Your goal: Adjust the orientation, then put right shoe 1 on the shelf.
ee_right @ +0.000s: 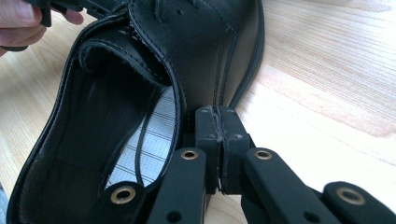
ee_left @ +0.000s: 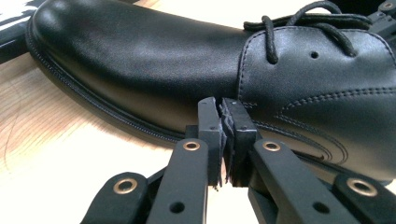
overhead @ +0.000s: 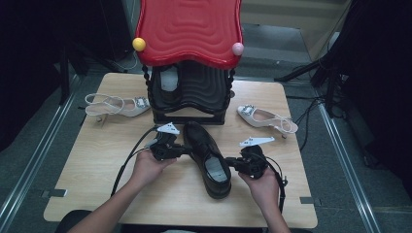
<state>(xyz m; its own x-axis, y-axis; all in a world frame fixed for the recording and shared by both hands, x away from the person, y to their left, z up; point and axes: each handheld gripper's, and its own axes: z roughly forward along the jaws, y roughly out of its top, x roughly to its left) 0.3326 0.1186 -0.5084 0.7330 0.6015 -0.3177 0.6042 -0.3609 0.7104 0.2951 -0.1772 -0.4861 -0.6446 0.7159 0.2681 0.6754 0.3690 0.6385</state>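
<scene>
Your left gripper (overhead: 180,151) and right gripper (overhead: 234,163), both with jaws together, flanked the black lace-up shoe (overhead: 208,156) mid-table (overhead: 87,165), bare wood nearer you.

Black laced leather shoe (overhead: 208,158), upright on table, toe toward rack

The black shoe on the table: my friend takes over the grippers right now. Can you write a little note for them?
Left gripper: shut, tips against the black shoe's side, gripping nothing.
Right gripper: shut, tips at the shoe's heel side, gripping nothing.
Things: shoe lies on the table before the red-roofed shoe rack; one pale sandal lies left of the rack, another right.
Done: shoe flanked.
Left: probably moving it to the rack.
</scene>
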